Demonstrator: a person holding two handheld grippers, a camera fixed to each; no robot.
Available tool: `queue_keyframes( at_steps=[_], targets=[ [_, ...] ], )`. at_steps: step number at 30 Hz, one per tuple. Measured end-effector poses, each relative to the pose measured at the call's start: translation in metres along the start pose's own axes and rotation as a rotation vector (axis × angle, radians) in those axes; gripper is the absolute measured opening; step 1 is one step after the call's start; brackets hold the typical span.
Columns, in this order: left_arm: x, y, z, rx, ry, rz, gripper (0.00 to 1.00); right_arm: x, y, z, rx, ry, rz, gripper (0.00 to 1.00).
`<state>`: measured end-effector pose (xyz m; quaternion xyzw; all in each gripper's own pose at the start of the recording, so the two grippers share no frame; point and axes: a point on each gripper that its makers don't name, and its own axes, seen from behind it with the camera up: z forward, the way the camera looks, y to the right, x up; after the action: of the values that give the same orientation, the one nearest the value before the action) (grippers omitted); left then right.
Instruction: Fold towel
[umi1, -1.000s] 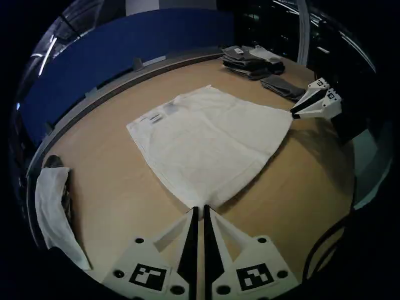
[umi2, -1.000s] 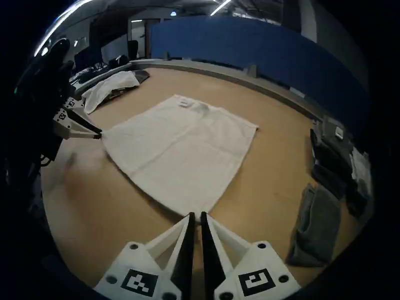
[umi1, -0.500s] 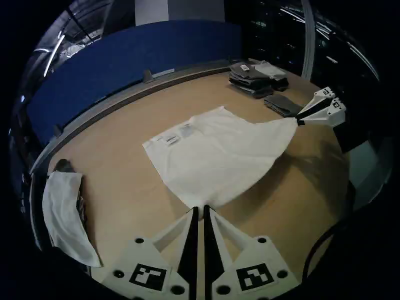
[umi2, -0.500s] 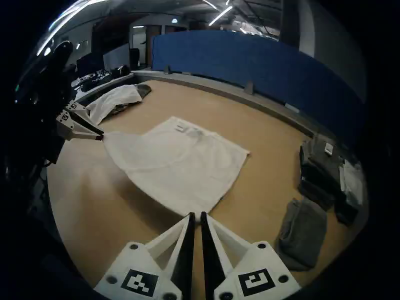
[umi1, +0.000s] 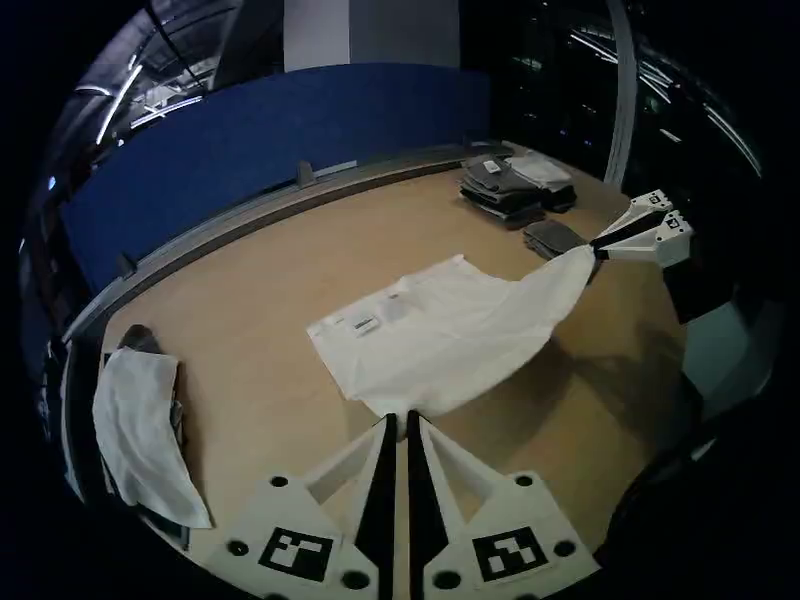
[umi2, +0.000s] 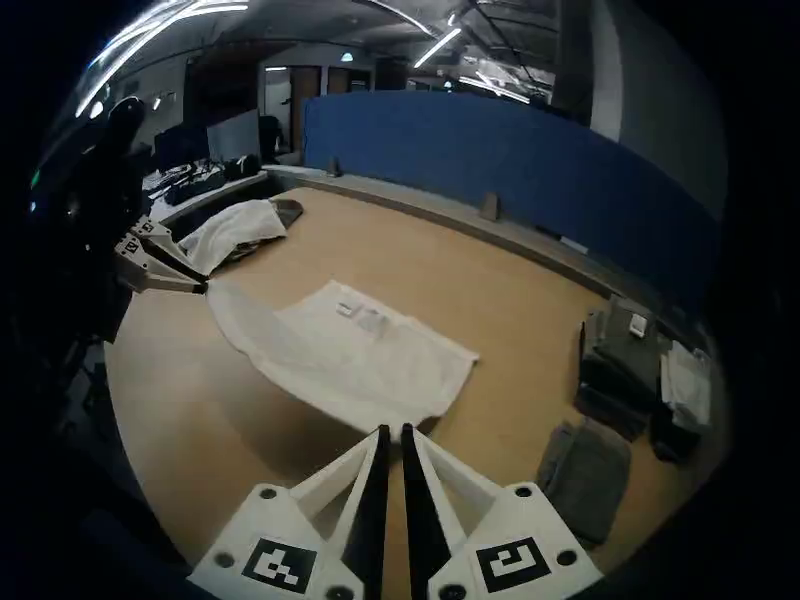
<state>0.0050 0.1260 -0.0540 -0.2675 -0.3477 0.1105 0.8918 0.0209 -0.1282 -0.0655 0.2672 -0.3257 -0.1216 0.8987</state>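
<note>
- left gripper (umi1: 396, 415) fingers closed on towel (umi1: 450, 330) corner, bottom centre of left gripper view
- right gripper (umi2: 391, 428) pinching adjacent corner, bottom centre
- towel mid-frame, near edge lifted off table (umi1: 250, 300)

Change over the last second: the towel (umi1: 450, 330), at first spread flat on the worktop (umi1: 230, 340), now has its near edge raised. The left tongs (umi1: 401, 425) and right tongs (umi2: 392, 432), each pinching a near corner, have risen and carried both corners up. The lifted half now slopes from the corners down to the worktop, and the cloth between them sags. A broader shadow has spread beneath the raised part.
</note>
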Motion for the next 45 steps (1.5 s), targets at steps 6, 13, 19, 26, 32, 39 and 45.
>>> queue_keyframes(
  at_steps=[6,13,19,26,32,39,45],
  targets=[
    [0.006,0.002,-0.007,-0.003,0.01,-0.011,0.07,0.0,0.0,-0.007,0.002,-0.001,0.008,0.09],
    [0.001,0.003,-0.005,-0.004,0.0,-0.014,0.07,-0.003,-0.002,-0.004,0.001,-0.01,0.004,0.09],
    [0.004,0.0,0.0,0.002,0.002,-0.019,0.07,-0.003,0.002,0.005,-0.006,-0.014,0.004,0.09],
    [0.014,-0.011,0.015,0.011,0.011,-0.031,0.07,0.003,0.014,0.023,-0.02,-0.015,0.002,0.09],
    [0.022,-0.025,0.038,0.023,0.014,-0.036,0.07,0.01,0.026,0.044,-0.027,-0.012,0.007,0.09],
    [0.029,-0.035,0.062,0.03,0.018,-0.05,0.07,0.012,0.041,0.073,-0.036,-0.017,0.011,0.09],
    [0.027,-0.044,0.085,0.038,0.009,-0.06,0.07,0.012,0.051,0.095,-0.042,-0.024,0.023,0.09]
  ],
)
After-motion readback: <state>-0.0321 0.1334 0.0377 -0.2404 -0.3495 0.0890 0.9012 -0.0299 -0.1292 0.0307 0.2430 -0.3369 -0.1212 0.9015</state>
